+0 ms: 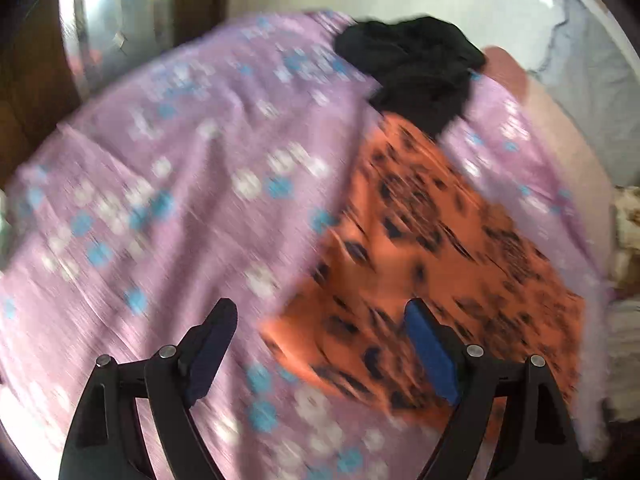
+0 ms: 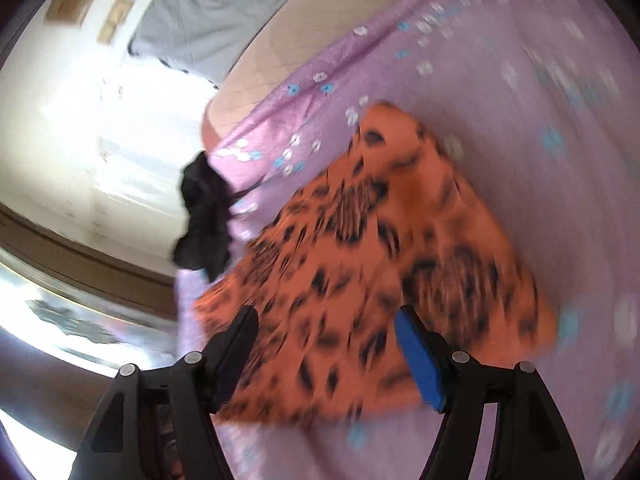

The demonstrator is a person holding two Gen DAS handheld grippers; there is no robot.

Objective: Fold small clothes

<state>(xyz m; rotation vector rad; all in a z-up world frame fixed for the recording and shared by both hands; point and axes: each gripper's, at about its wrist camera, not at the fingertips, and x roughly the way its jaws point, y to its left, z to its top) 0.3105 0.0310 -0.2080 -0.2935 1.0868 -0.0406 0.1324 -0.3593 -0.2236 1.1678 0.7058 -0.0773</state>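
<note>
Lying flat on the purple floral bedsheet (image 1: pixel 140 200), the orange patterned garment (image 1: pixel 440 260) awaits folding; left gripper (image 1: pixel 320 316) and right gripper (image 2: pixel 326 322) hover with jaws apart, empty.

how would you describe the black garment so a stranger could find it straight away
Start at the purple flowered sheet covering the bed. On it lies an orange cloth with dark spots; the black garment sits crumpled at its far end. It alone is plain, dark and bunched up.
</note>
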